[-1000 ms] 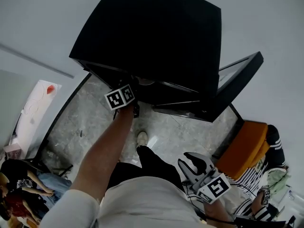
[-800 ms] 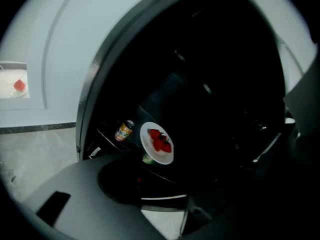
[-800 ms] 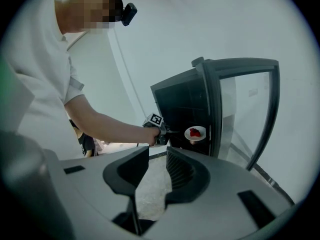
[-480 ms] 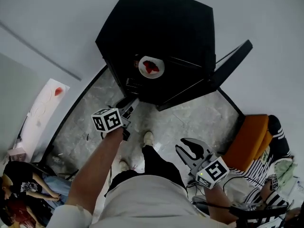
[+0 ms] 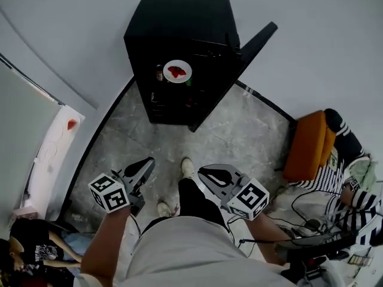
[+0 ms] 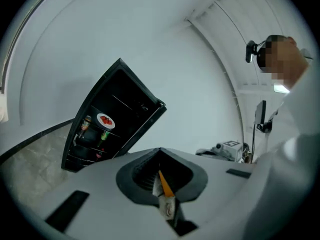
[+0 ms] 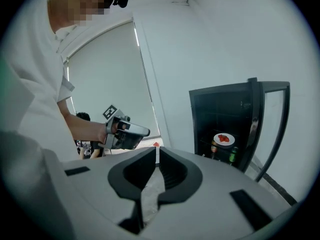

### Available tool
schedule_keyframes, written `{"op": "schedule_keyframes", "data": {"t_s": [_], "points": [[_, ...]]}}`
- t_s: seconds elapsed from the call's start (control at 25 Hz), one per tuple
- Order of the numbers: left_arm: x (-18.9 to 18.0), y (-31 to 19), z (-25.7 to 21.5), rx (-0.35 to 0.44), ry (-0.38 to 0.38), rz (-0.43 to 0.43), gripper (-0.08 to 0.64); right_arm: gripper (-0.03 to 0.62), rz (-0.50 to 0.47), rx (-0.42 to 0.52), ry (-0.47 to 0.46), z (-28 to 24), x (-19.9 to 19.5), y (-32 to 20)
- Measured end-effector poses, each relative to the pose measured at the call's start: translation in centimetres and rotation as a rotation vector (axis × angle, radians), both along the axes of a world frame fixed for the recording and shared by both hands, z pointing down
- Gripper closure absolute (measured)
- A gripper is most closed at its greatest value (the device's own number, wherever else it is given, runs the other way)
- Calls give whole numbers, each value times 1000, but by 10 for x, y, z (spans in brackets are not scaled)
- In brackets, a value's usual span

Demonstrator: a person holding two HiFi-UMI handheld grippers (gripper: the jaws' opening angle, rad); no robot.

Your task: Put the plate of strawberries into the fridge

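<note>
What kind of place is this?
Probably a bare test room rather than a kitchen: a small black fridge stands open by plain white walls, with an orange chair on the marbled floor.

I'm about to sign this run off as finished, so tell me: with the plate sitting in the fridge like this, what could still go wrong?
The door of the fridge stands wide open with the plate of strawberries inside; if it is left like that, the inside would likely warm up. The plate seems to sit near the front of the fridge, above the bottles, so a hard swing of the door might jolt it.
</note>
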State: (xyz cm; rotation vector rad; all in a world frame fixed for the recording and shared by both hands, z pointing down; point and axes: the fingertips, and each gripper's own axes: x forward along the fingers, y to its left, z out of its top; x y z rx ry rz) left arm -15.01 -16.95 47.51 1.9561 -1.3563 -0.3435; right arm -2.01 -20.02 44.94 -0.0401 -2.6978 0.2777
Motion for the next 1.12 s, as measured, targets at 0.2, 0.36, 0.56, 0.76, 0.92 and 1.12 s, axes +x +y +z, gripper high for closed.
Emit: {"op": "schedule_keyframes", "data": {"t_s": [0.2, 0.36, 0.56, 0.76, 0.92, 1.12], "points": [[25, 86, -13, -30, -11, 11, 546, 561, -26, 19, -21, -5, 7, 62], [54, 126, -31, -5, -22, 31, 546, 561, -48, 31, -29, -12, 17, 111], [85, 152, -53, 34, -55, 82, 548, 563, -49, 37, -56, -25, 31, 150], [101, 173, -59, 45, -76, 112, 546, 564, -58, 53, -50, -29, 42, 172], [106, 185, -59, 47, -77, 110, 546, 566, -67, 62, -54, -33, 44, 186], [108, 201, -58, 50, -77, 114, 546, 568, -77, 75, -47, -36, 43, 202]]}}
